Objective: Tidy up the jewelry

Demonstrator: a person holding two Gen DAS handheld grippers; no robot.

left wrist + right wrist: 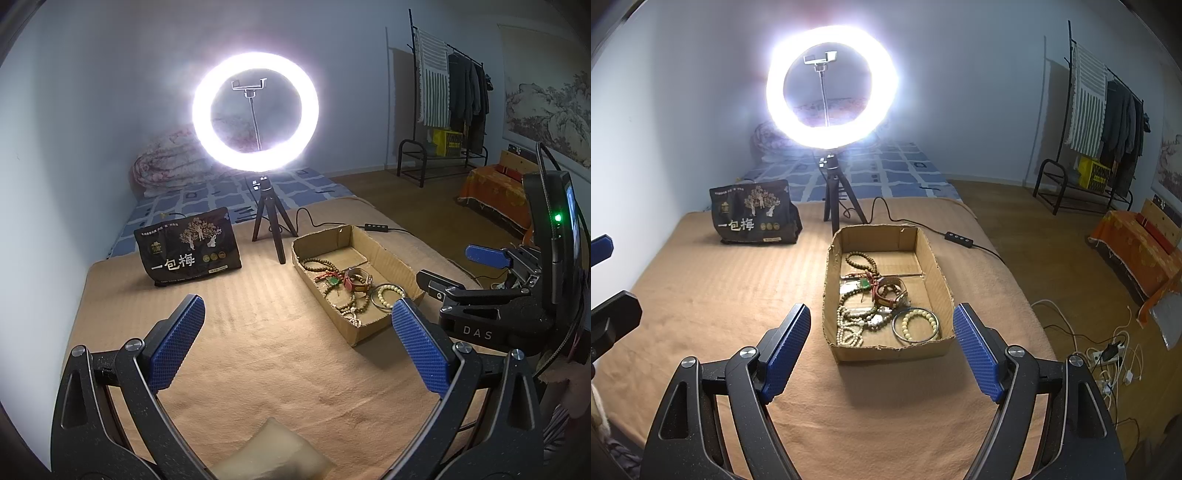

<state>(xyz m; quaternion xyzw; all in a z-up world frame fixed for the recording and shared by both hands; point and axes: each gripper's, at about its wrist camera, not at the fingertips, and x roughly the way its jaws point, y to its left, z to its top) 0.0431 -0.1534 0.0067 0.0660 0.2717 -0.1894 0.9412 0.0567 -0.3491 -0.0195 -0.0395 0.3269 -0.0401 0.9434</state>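
Ahead of the right gripper (882, 343), between its wide-spread, empty fingers: cardboard box (943, 280) holding tangled bead strings (851, 321) and a bangle (916, 325). Left gripper (295, 332) likewise gaping, holding nothing. Likely risking snagging several strands together.

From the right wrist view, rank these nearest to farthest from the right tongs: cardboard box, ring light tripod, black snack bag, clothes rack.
Right tongs are open, hovering at the box's near end.
1. cardboard box, straight ahead, jewelry inside.
2. ring light tripod, just behind the box; the black snack bag, far left, is too close to call.
3. clothes rack, far right, by the wall.
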